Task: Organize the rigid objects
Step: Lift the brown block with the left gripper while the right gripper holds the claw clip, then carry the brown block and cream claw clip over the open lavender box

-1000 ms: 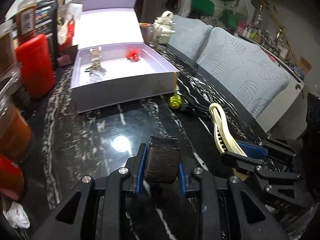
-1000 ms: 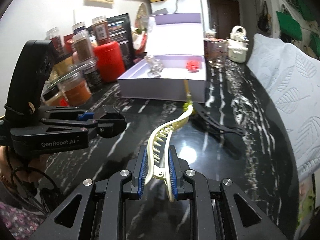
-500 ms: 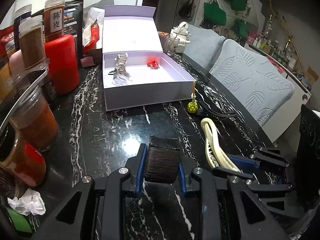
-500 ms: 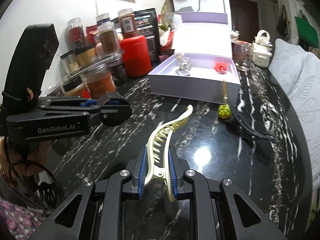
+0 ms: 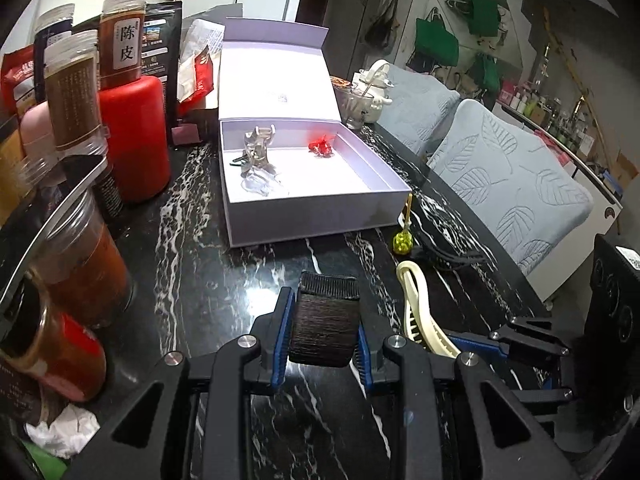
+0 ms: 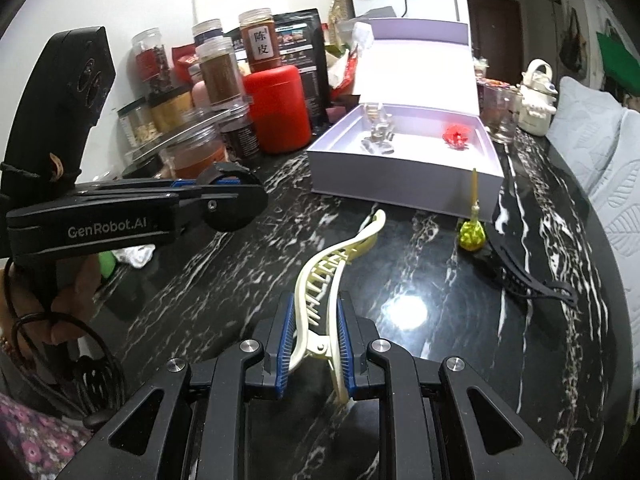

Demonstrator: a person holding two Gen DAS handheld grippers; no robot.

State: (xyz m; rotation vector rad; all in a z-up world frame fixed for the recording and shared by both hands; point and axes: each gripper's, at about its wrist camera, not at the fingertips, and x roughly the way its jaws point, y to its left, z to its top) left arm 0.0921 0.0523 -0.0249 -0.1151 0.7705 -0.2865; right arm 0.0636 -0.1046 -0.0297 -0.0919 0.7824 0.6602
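My left gripper (image 5: 324, 314) is shut on a dark ribbed block (image 5: 326, 320) above the black marble table (image 5: 208, 264). In the right wrist view the left gripper (image 6: 236, 204) shows from the side at the left, a hand on its handle. Over the table's middle, my right gripper (image 6: 312, 332) is shut on a cream hair clip (image 6: 332, 264); the same clip (image 5: 412, 300) appears beside the right gripper (image 5: 476, 346). An open lilac box (image 5: 312, 224) (image 6: 400, 184) ahead holds a clear glass figurine (image 5: 258, 156) (image 6: 378, 130) and a small red piece (image 5: 320, 148) (image 6: 456, 136).
A yellow-green ornament on a stick (image 6: 472, 234) and a black hair clip (image 6: 520, 280) lie just before the box. Spice jars (image 5: 76, 88) and a red canister (image 5: 134, 136) crowd the left. A glass cup (image 5: 354, 108), padded chairs (image 5: 508, 184) and the table edge are at right.
Both views have swung to the left: the box has shifted rightward and more jars show at the left. Both grips stay the same.
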